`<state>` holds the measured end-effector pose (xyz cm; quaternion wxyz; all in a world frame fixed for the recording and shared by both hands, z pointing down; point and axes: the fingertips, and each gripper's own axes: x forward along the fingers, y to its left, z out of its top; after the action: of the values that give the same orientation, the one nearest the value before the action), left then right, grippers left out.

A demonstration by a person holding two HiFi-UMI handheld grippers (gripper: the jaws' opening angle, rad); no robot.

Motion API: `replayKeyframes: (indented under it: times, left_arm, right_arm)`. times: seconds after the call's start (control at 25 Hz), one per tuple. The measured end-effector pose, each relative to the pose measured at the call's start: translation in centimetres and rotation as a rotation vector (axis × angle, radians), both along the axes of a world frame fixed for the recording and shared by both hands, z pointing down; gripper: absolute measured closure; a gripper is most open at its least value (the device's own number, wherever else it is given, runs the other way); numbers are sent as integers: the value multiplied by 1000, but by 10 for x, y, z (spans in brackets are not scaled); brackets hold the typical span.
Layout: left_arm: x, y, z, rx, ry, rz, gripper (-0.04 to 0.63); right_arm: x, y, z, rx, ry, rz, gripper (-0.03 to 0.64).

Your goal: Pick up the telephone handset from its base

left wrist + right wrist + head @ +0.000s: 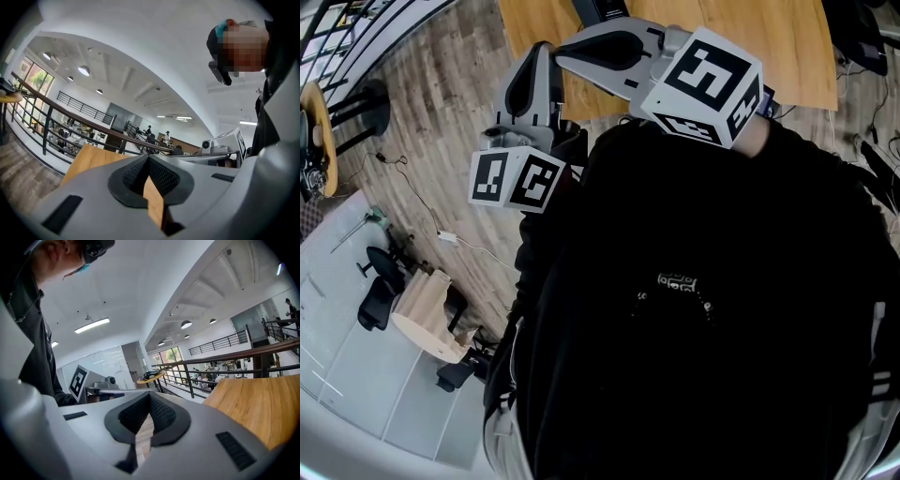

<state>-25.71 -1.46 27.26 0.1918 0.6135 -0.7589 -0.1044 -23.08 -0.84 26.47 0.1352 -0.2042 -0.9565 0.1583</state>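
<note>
Handset isn't showing yet; I am guessing light, rigid, slick plastic, best gripped mid-handle, with left gripper (148,157) and right gripper (150,394) clenched, empty.

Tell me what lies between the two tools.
In the head view, only the bare wooden table shows in the gap between the left tool and the right tool; both are shut and empty.

table top (253,404): smooth pale wood, satin | floor (441,122): grained wood-look planks, matt | left gripper (148,157), right gripper (150,394): smooth matt grey plastic shells | pads (164,176): black, finely knurled | railing (47,122): dark metal | garment (722,281): black matt cloth
</note>
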Motion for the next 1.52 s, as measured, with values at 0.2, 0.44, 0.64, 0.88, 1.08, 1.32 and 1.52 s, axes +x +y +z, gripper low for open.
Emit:
replayKeyframes:
  times: [0.2,0.44,0.64,0.88,1.08,1.32,1.52]
  left_arm:
    - [7,-20,5,-37,-5,-21,591]
    - [12,-37,13,-87,16,-43,591]
    - [24,-54,19,-132,23,-42,591]
    - [36,-64,27,-159,71,-7,591]
    - [35,-71,28,-152,79,35,591]
    - [28,-85,26,-94,73,137,589]
    - [25,-93,18,-66,60,243,589]
  right_arm:
    - [8,-21,6,-34,-3,-12,601]
    - [12,-40,13,-95,5,-17,601]
    - [25,-57,19,-134,11,-26,601]
    - [37,-66,26,-181,24,5,601]
    - [36,-72,27,-176,16,44,601]
    - [28,-83,24,-94,13,140,601]
    - [24,-88,17,-64,18,232,601]
